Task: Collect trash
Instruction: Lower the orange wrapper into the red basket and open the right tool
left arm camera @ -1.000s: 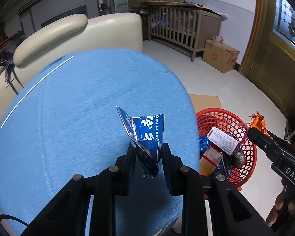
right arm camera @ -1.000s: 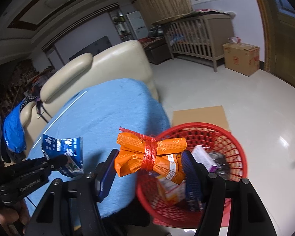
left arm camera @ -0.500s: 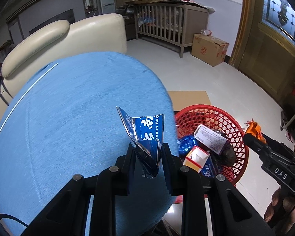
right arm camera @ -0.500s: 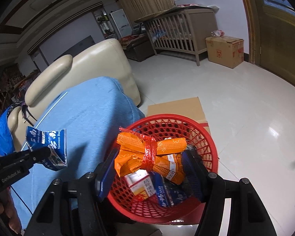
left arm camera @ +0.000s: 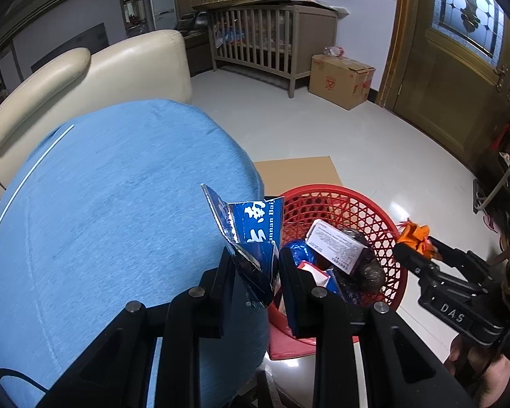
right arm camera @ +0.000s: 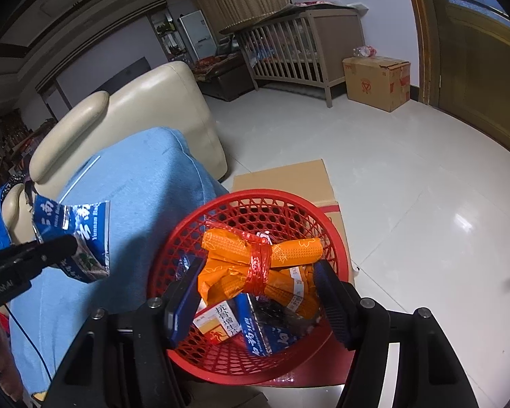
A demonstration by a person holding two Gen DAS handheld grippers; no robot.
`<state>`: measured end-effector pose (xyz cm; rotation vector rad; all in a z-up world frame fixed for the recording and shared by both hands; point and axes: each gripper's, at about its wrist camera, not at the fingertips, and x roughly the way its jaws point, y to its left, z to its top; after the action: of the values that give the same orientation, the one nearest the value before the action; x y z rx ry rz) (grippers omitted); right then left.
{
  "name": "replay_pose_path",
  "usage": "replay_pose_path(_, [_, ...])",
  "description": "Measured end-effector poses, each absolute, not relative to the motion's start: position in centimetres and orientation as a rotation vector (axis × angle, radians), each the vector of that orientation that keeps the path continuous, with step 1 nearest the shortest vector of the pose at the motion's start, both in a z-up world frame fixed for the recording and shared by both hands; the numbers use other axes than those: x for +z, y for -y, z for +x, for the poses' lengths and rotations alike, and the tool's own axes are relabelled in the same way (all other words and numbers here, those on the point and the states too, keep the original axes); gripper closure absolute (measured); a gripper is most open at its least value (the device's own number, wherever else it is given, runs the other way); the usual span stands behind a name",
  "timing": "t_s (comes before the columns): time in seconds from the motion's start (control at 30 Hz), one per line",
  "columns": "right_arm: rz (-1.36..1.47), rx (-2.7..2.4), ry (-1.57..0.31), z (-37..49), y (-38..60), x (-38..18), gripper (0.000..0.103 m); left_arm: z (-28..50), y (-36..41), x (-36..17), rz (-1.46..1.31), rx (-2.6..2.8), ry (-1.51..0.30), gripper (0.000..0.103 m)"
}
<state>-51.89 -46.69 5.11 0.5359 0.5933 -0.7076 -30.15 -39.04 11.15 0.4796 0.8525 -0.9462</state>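
Observation:
My left gripper [left arm camera: 253,265] is shut on a crumpled blue foil wrapper [left arm camera: 251,231], held at the blue table's right edge beside the red mesh basket [left arm camera: 343,200]. The wrapper also shows in the right wrist view [right arm camera: 81,234]. My right gripper [right arm camera: 255,292] is shut on an orange wrapper bundle tied with red string [right arm camera: 258,258], held directly over the basket [right arm camera: 255,204]. The basket holds several boxes and packets. In the left wrist view the right gripper [left arm camera: 414,244] sits at the basket's right rim.
The blue cloth-covered round table [left arm camera: 102,210] fills the left. A cream sofa [left arm camera: 85,78] stands behind it. Flat cardboard [left arm camera: 299,173] lies under the basket. A wooden crib [left arm camera: 272,40] and a cardboard box [left arm camera: 343,80] stand at the far wall.
Both grippers have moved right, off the table toward the basket. The orange bundle now hangs over the basket's inside; the blue wrapper has reached the table's edge.

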Motion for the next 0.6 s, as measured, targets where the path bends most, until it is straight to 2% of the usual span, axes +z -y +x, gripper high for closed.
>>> replay_pose_path(0.6, [0.546,-0.703,-0.622,-52.1,46.9,4.2,0.035,-31.4,41.1,10.7,0.506,-0.983,-0.862,0.076])
